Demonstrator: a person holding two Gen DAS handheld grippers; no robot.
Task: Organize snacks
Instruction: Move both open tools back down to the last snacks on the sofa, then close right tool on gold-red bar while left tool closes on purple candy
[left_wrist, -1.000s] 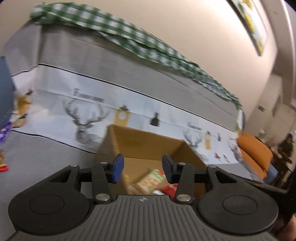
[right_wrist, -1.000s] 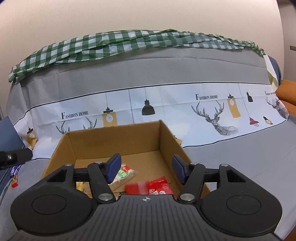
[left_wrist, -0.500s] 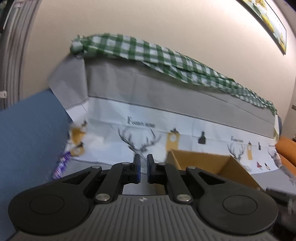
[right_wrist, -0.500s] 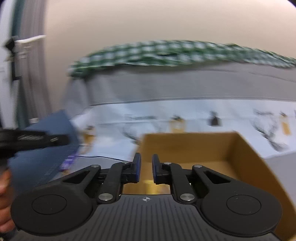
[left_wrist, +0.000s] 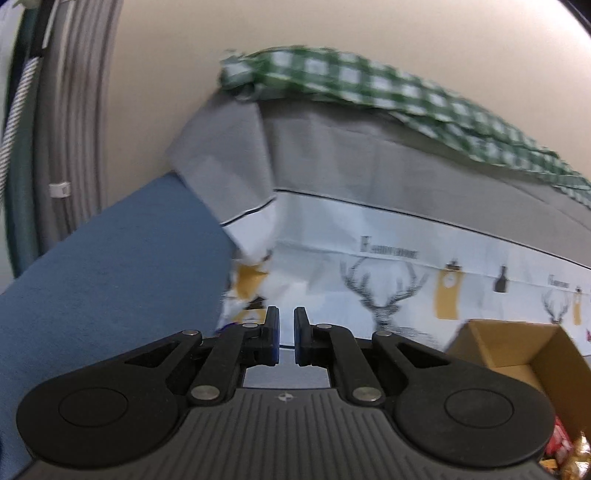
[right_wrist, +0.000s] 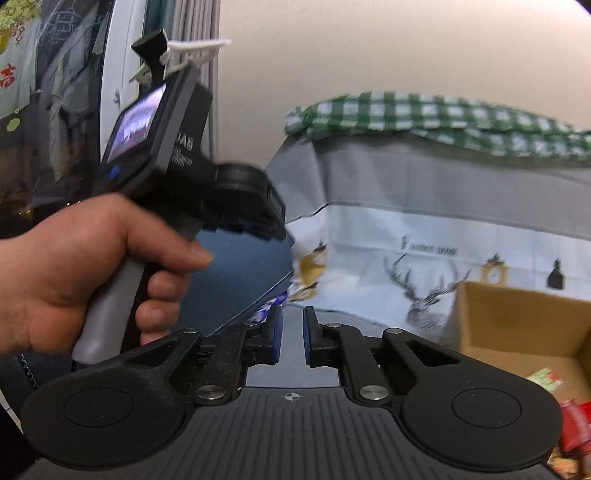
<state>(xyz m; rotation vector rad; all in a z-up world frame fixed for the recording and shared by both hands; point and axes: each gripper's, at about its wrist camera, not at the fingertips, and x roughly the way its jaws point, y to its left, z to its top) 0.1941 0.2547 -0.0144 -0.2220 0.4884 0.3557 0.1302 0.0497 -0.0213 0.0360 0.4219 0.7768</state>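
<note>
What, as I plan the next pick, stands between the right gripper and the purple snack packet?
Nothing visible does. The purple snack packet lies against the blue cushion, just beyond the shut right gripper, with only bare grey cover between.

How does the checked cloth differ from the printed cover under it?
The checked cloth is green and white, bunched along the top edge; the printed cover hangs flat below it. The checked cloth carries only squares; the printed cover has a grey band over white with deer heads and lettering. Both are fabric drapes.
</note>
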